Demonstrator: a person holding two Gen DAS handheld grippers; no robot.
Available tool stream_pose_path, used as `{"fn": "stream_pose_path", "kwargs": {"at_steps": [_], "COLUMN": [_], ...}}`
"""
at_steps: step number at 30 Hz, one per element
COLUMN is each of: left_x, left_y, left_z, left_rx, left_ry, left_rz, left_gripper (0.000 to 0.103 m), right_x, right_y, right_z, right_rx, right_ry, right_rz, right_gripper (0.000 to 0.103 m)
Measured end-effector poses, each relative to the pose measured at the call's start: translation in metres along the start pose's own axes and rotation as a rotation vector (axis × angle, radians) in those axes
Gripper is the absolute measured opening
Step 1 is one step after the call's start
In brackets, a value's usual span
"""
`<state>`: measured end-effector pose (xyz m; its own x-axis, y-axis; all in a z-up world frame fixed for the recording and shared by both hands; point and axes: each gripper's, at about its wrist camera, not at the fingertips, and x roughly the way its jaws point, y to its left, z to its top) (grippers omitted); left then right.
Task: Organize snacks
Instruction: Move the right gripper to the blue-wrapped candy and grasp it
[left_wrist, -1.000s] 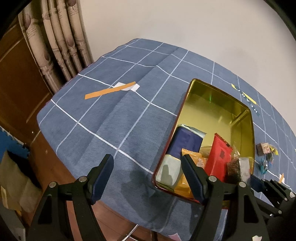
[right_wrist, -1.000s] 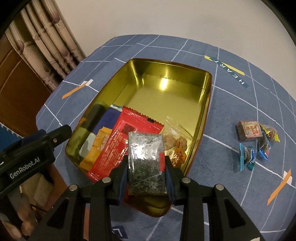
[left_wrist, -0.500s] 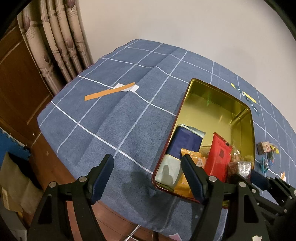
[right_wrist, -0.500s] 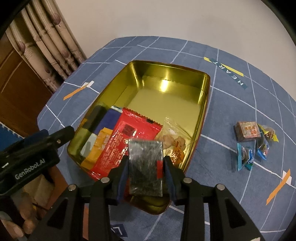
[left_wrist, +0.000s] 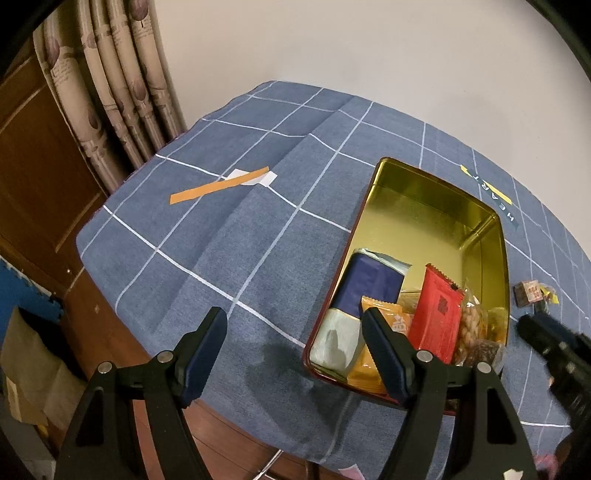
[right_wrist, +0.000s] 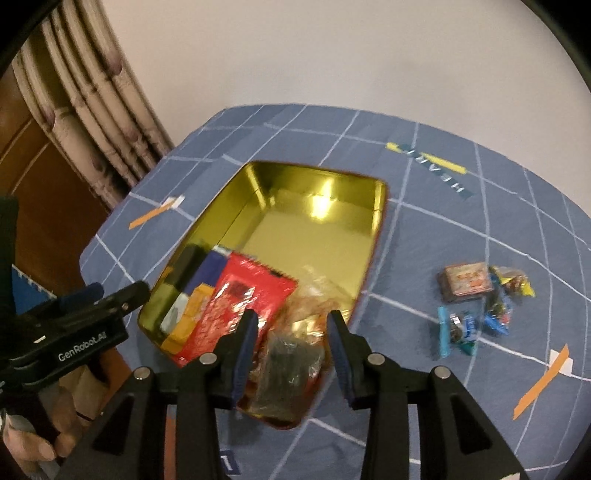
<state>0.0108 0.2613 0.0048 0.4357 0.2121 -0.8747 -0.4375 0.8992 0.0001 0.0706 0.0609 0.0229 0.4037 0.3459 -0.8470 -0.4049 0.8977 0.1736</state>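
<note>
Right gripper (right_wrist: 291, 334) fingers spread and empty above dark clear snack packet (right_wrist: 291, 365), packet lying at gold tin's (right_wrist: 317, 181) near corner, left gripper (left_wrist: 293, 350) fingers wide apart, holding nothing, beside tin

A: Background, upper left of both views?
B: Pleated beige curtain (left_wrist: 122, 85) beside brown wood panelling (left_wrist: 33, 155); plain white wall (left_wrist: 369, 55) above.
A: Lower left, left wrist view?
B: Blue foam mat (left_wrist: 26, 295), brown paper bag (left_wrist: 29, 369).
</note>
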Motion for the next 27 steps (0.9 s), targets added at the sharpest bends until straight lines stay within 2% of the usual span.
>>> {"fn": "stream_pose_path", "kwargs": {"at_steps": [3,7,9,15,22,27], "left_x": [0.000,0.000,0.000,-0.003,-0.023,-0.031], "left_y": [0.000,-0.001,-0.004,-0.009,-0.025,-0.054], "left_z": [0.000,0.000,-0.001,-0.002,-0.001,0.003], "left_rx": [0.003,0.009,0.017,0.034,0.066,0.126], "left_ry": [-0.002,-0.004,-0.008,-0.020,-0.084,-0.071], "left_rz": [0.002,0.006,0.015,0.028,0.043,0.015], "left_gripper": [0.073,0.073,0.073,0.073,0.073,0.073], "right_x": [-0.007,-0.015,-0.015,-0.006,0.020,0.037], "right_y": [-0.026,-0.072,-0.098,-0.157,-0.185,-0.191], "right_z": [0.003,0.002,0.001,0.002,0.005,0.008], "right_rx": [0.035,0.082,0.122,0.218,0.268,0.255], "right_ry": [-0.018,-0.034,-0.018,0.031,0.078,0.091], "right_rz": [-0.028,-0.117,-0.156,-0.183,-0.173,-0.170], "right_gripper": [0.039,0.039,0.039,0.039,0.039,0.039]}}
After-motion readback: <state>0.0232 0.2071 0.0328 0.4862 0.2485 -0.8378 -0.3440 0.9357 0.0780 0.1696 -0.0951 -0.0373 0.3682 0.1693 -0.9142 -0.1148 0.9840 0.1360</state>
